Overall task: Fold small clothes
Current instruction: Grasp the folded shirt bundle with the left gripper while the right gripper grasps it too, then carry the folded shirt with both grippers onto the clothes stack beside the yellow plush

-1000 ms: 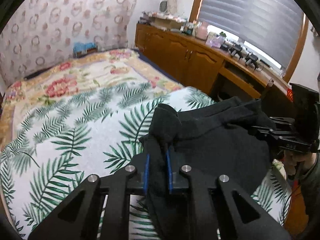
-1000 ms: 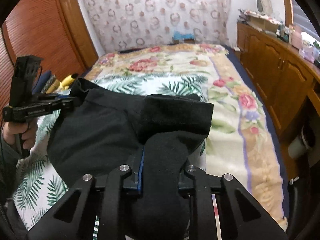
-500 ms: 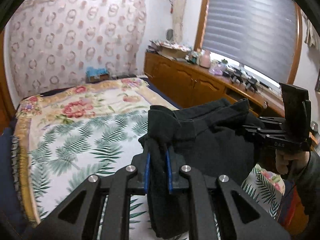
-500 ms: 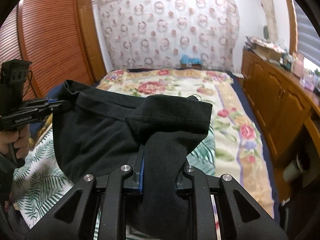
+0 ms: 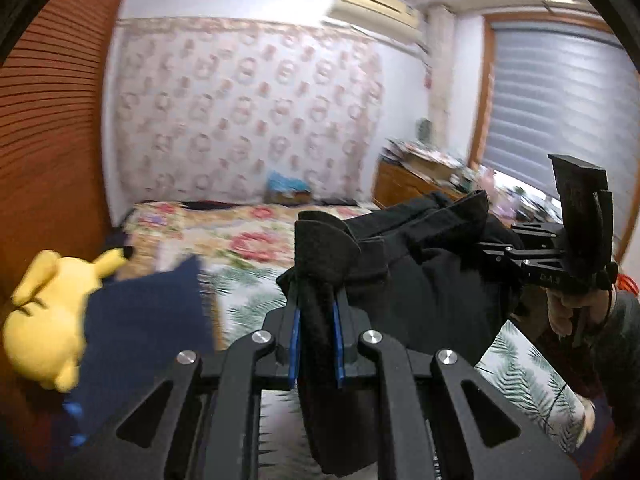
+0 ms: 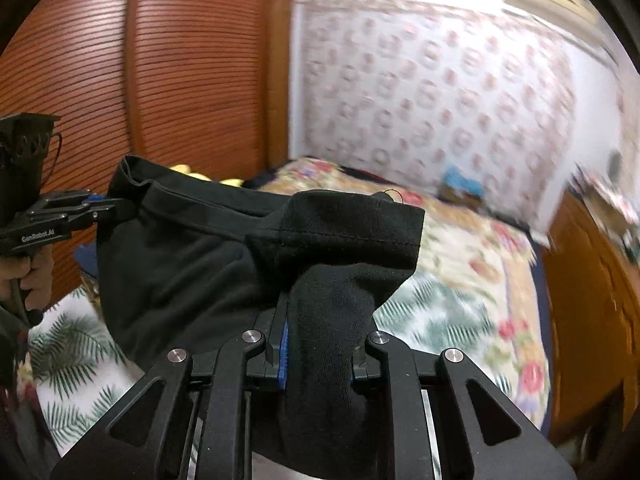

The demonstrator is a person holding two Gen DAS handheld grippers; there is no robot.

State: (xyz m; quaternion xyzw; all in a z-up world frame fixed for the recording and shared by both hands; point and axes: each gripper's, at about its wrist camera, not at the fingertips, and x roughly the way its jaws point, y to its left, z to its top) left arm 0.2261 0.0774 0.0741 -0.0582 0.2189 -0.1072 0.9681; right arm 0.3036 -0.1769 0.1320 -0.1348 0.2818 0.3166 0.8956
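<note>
Black knit pinched between blue pads of left claw (image 5: pixel 316 332), jaws nearly closed on one corner of black garment (image 5: pixel 424 280). Right claw (image 6: pixel 320 344) likewise clamped on opposite corner, cloth bunched over its fingers. Garment stretched between both claws, hanging in air above bed (image 6: pixel 460 280). From left wrist: right claw at 3 o'clock, hand (image 5: pixel 568 308) on its grip. Yellow plush toy (image 5: pixel 44 312) at 9 o'clock, beside dark blue cloth (image 5: pixel 144 316). Louvred wooden doors (image 6: pixel 140 80) at 10 o'clock from right wrist. Background blurred.
</note>
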